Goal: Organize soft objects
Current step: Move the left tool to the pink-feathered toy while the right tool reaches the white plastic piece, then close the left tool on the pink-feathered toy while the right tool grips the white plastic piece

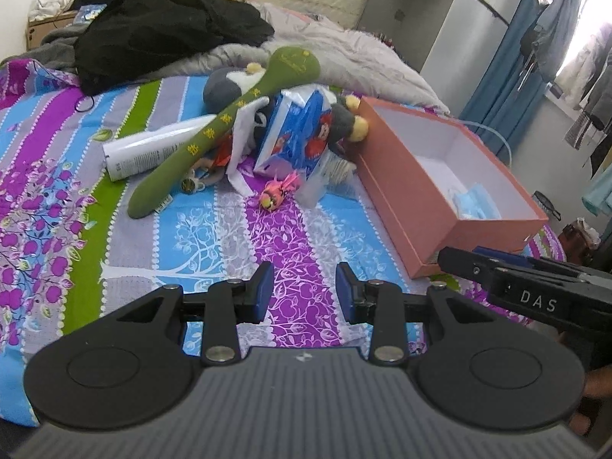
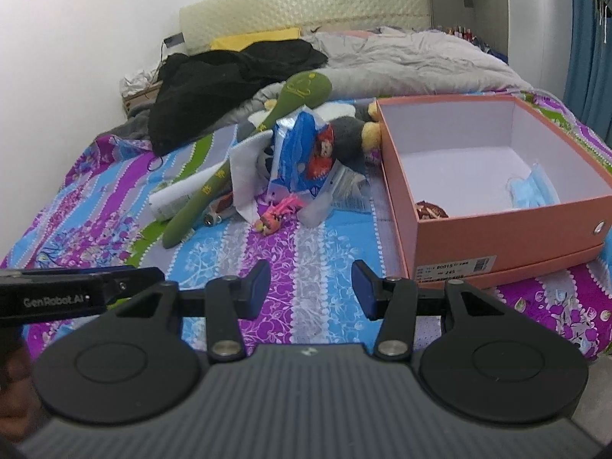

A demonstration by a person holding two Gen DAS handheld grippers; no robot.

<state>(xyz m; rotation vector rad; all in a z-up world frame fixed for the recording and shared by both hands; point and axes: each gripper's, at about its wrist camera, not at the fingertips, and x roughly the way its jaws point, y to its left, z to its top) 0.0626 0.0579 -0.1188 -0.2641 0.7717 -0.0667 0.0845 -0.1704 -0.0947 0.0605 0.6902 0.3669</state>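
- Left tool (image 1: 304, 290) and right tool (image 2: 311, 290): jaws apart, empty, both hovering over the near bedspread (image 1: 199, 237).
- Soft pile sits mid-bed, left of the open pink box (image 2: 508, 229): long green plush (image 1: 214, 134) on top, grey plush (image 2: 350, 134) against the box wall.
- Judgement: take the green plush first, mid-length, then lift clear so the blue bag (image 1: 298, 134) stays put.

**Two wrist views over one bed**

We look from each gripper's wrist, forward and downward across the patterned bedspread (image 1: 214, 237). Our left view sits left of the pink box (image 1: 401, 206), which stands nearer in our right view. Both share the toy pile around the green plush (image 2: 214, 179) and the headboard (image 2: 306, 19).
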